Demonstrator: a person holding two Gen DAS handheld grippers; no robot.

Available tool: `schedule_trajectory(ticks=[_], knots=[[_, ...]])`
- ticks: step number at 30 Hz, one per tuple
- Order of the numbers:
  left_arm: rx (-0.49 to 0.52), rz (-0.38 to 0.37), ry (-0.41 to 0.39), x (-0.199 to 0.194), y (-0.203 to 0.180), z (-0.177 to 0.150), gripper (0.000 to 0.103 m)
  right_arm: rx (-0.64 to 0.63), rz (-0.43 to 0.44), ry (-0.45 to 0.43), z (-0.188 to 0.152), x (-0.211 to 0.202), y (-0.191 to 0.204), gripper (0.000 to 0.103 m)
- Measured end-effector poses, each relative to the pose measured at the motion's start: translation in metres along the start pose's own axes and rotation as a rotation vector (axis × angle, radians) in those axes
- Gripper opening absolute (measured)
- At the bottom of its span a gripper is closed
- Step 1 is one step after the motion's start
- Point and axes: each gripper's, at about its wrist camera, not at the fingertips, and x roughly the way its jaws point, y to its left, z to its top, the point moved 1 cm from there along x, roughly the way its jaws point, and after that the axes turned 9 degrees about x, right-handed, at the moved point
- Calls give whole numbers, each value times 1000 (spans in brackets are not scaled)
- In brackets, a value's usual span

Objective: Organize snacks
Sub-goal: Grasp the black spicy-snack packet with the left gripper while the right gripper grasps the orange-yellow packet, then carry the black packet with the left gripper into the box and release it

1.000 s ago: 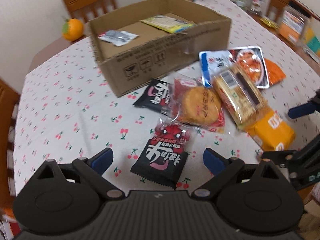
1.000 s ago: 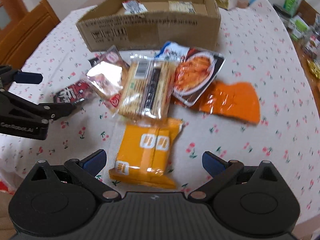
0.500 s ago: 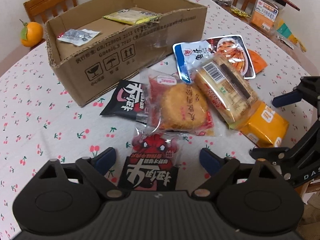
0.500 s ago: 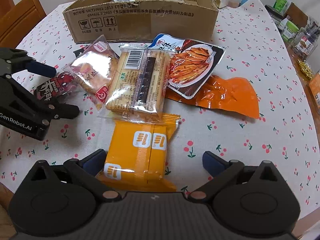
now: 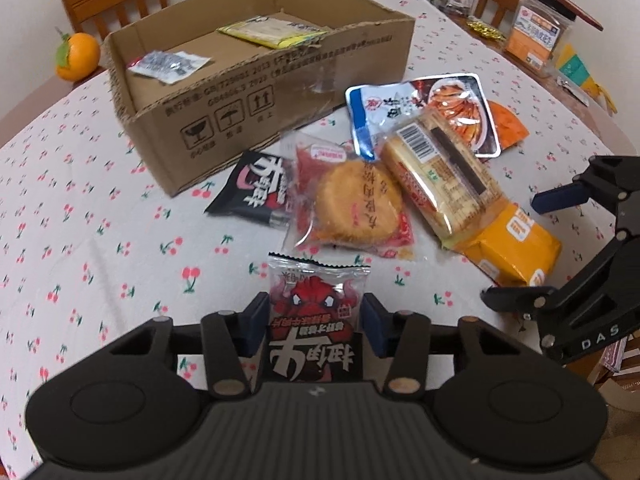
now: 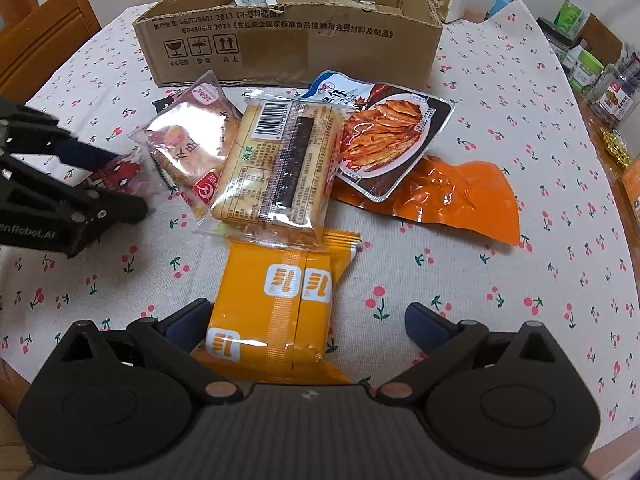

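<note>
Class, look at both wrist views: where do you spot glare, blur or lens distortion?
Left wrist view: the fisheye bends the table edge; the red-and-black snack packet, pinched in the left gripper, looks soft. Right wrist view: glare streaks the clear cracker wrapper and the orange pouch; the cardboard box print stays readable; the right gripper is open.

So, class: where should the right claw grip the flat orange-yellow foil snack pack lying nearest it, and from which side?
Grip the orange-yellow foil snack pack across its narrow width at the near end, coming from the table edge: it lies flat, lengthwise, with the right claw open around it.
</note>
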Motion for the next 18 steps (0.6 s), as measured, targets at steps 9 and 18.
schedule_trajectory(ticks=[9,18], knots=[[-13,8,14,-4,2,-6,50,-40,22,-1,5,-2,16,94],[-18,12,10,-8,0,-14,53,-36,19,-22,6,-8,17,68]])
